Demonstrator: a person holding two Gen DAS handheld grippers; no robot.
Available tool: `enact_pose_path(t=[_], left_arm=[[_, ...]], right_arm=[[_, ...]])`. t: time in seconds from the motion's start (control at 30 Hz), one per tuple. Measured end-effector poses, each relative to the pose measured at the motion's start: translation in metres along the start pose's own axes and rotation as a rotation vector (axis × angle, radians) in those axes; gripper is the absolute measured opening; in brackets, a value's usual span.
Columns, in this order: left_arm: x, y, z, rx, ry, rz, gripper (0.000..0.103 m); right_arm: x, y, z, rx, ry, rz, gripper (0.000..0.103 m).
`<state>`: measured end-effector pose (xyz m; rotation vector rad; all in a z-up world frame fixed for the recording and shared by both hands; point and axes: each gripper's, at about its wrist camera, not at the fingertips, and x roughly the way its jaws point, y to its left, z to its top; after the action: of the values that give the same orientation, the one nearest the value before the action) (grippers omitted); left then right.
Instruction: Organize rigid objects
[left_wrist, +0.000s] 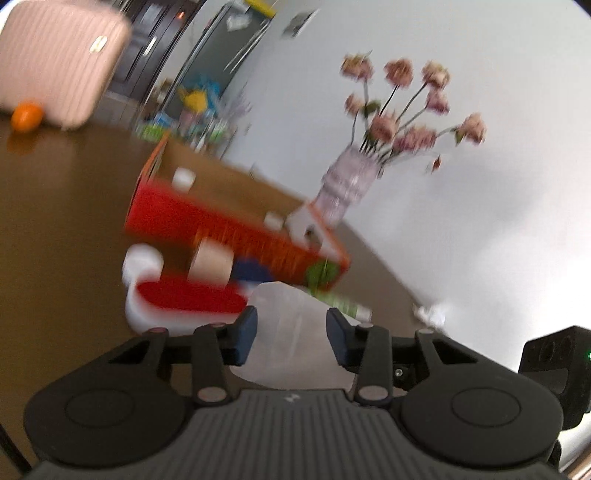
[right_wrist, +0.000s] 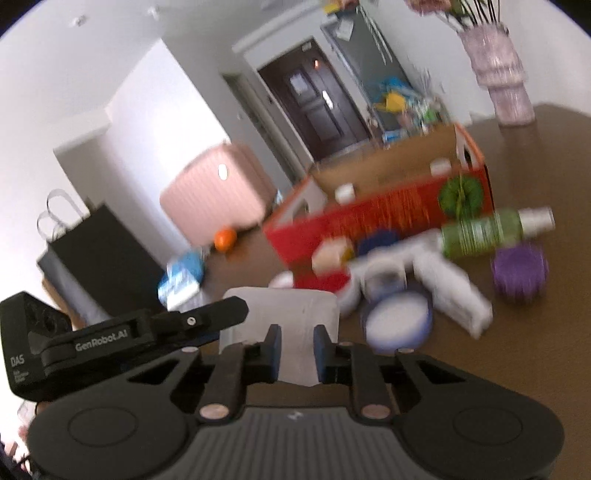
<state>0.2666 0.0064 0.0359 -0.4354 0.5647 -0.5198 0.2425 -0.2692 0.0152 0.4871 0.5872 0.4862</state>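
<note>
Both views are motion-blurred; read outlines, not detail.

Your left gripper holds a pale, frosted-looking object between its blue pads, which appear to press on its sides. Its identity cannot be made out. Your right gripper is clenched narrowly on a white, flat-sided block that rises past the fingertips. Whether these are two ends of one item or two items cannot be told; the left gripper's body shows just beside the block in the right view.

Ahead of both jaws, on the brown table, lies the loose clutter: a blue-rimmed round tin, a white box lying on its side, a purple ribbed jar, and a green bottle on its side, long axis running left to right with the cap to the right. These lie right of centre from the right gripper, so that hand is judged nearer.

Beyond them stands the open red carton, the likely destination, a little right of straight ahead. Its floor is mostly hidden by the near wall.

Farthest: the vase of flowers, the pink suitcase and an orange.
</note>
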Motion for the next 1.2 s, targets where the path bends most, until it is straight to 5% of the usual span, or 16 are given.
enact_pose_path(t=[0.23, 0.4, 0.6, 0.8, 0.97, 1.13, 1.2], left_arm=[[0.060, -0.011, 0.085, 0.087, -0.097, 0.034, 0.041], [0.146, 0.011, 0.150, 0.058, -0.043, 0.068, 0.042], [0.262, 0.050, 0.197, -0.026, 0.118, 0.135, 0.042], [0.329, 0.074, 0.189, -0.020, 0.222, 0.228, 0.041], [0.302, 0.070, 0.188, 0.074, 0.213, 0.242, 0.060], [0.220, 0.040, 0.163, 0.357, 0.077, 0.303, 0.085], [0.182, 0.029, 0.145, 0.439, 0.015, 0.334, 0.087]], right_arm=[[0.040, -0.014, 0.083, -0.039, -0.120, 0.040, 0.018], [0.101, -0.035, 0.163, -0.094, -0.116, -0.011, 0.019], [0.189, -0.096, 0.232, 0.007, 0.010, -0.048, 0.022], [0.268, -0.142, 0.246, 0.064, 0.155, -0.177, 0.022], [0.278, -0.143, 0.244, 0.047, 0.153, -0.242, 0.029], [0.204, -0.114, 0.232, -0.043, 0.042, -0.207, 0.054], [0.169, -0.101, 0.224, -0.066, 0.012, -0.180, 0.059]])
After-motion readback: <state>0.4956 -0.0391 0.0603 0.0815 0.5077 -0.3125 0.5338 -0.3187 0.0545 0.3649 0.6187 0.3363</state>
